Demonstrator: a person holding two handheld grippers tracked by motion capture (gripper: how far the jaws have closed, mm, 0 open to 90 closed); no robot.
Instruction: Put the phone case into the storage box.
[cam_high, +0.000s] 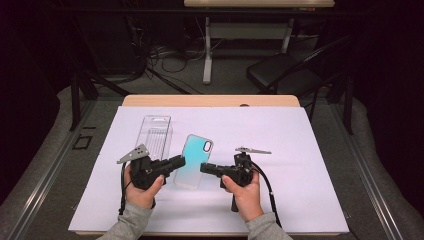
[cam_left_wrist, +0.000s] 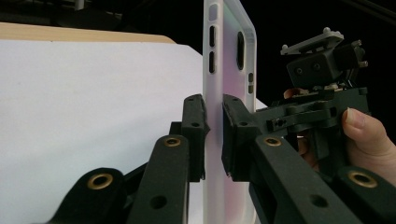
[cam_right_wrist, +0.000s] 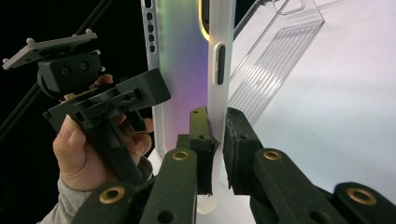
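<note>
Both tongs pinch phone case (cam_high: 194, 160): translucent, iridescent teal-pink, frosted rim.

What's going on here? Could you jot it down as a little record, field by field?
Setting: white table, two hand-held grippers
Held thing: phone case, bluish, translucent
Left gripper: jaws shut on the case's left rim
Right gripper: jaws shut on its right rim
Case pose: held between both grippers
Nearby: clear box lying flat behind the case
</note>
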